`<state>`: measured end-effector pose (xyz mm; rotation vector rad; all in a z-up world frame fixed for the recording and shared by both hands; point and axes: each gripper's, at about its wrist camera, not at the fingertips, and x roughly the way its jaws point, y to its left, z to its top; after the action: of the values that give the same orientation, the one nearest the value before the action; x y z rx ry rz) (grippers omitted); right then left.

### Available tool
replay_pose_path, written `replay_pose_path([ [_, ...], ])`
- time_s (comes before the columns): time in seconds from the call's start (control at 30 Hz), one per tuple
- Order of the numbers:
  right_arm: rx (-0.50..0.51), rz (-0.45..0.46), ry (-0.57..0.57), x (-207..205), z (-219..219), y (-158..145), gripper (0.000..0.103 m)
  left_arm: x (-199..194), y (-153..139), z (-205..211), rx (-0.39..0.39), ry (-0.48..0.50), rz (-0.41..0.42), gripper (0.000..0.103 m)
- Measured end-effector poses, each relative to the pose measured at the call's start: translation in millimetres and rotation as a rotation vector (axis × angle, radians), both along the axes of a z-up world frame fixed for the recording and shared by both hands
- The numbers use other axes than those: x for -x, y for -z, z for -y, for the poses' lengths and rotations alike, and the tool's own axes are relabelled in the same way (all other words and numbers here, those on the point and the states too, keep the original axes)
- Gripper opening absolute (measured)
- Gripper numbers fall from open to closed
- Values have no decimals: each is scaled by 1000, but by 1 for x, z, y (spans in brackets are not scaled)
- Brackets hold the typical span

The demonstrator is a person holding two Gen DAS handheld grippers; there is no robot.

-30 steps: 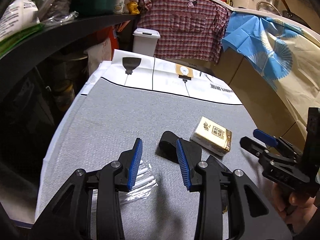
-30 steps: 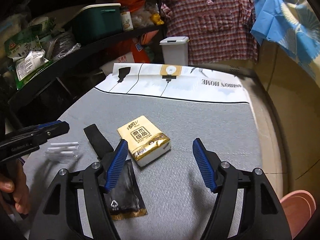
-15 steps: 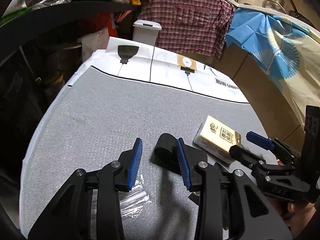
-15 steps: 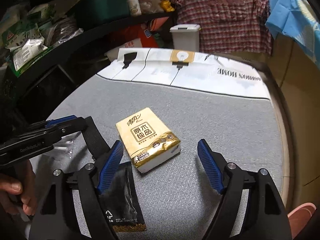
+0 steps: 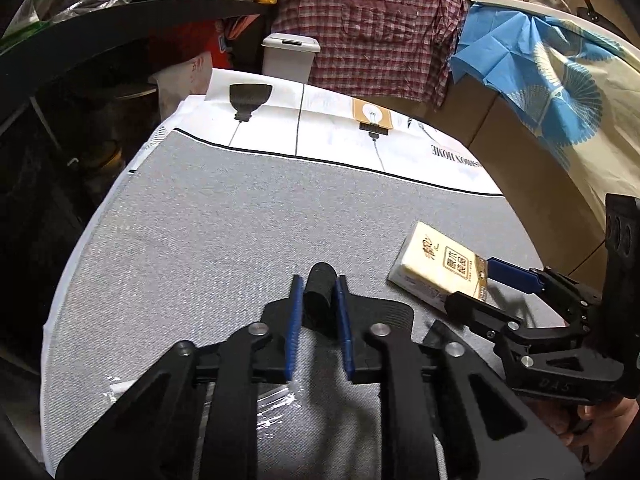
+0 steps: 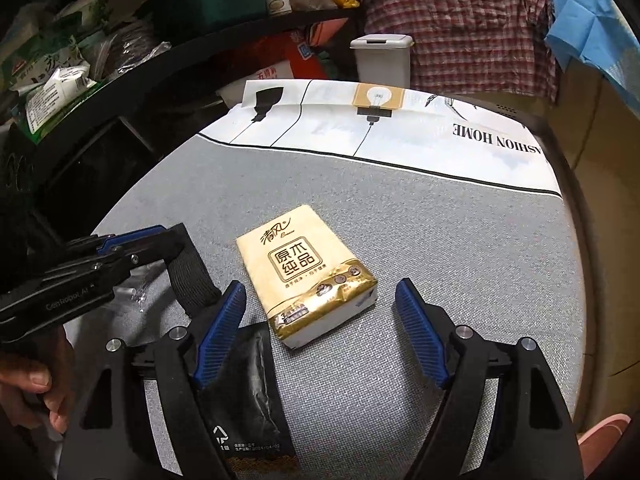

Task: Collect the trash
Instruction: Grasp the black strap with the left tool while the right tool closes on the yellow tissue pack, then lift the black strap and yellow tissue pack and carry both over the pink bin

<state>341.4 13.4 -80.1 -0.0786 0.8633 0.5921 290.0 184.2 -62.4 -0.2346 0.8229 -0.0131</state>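
Observation:
My left gripper (image 5: pixel 318 292) is shut on a black fabric strap (image 5: pixel 319 285), gripped at its folded end on the grey tablecloth; it also shows in the right wrist view (image 6: pixel 192 272). My right gripper (image 6: pixel 320 300) is open, its jaws either side of the near end of a yellow tissue pack (image 6: pixel 306 272), low over the cloth. The pack also shows in the left wrist view (image 5: pixel 440 268). A black wrapper (image 6: pixel 252 392) lies under the right gripper's left finger. A clear plastic wrapper (image 5: pixel 276 404) lies beneath the left gripper.
A white lidded bin (image 5: pixel 290 58) stands beyond the table's far edge, also in the right wrist view (image 6: pixel 382 58). Dark shelves with bags and a green box (image 6: pixel 208 4) run along the left. A plaid shirt (image 5: pixel 368 20) and blue cloth (image 5: pixel 532 64) hang behind.
My left gripper moved forward and closed on the black strap. My right gripper moved closer to the tissue pack, still open.

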Motion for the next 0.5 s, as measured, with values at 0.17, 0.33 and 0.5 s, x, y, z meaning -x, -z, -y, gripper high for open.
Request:
replay_pose_path([
  [0.17,-7,-4,9,1,3,1,58,3,-4,-5,-13,-33,0,12],
  [0.33,9,36,23,7,4,-2,56,7,-11,-6,-24,-40,10,12],
  [0.5,17,58,46,15,11,-8,55,13,-18,-7,-27,-36,26,11],
])
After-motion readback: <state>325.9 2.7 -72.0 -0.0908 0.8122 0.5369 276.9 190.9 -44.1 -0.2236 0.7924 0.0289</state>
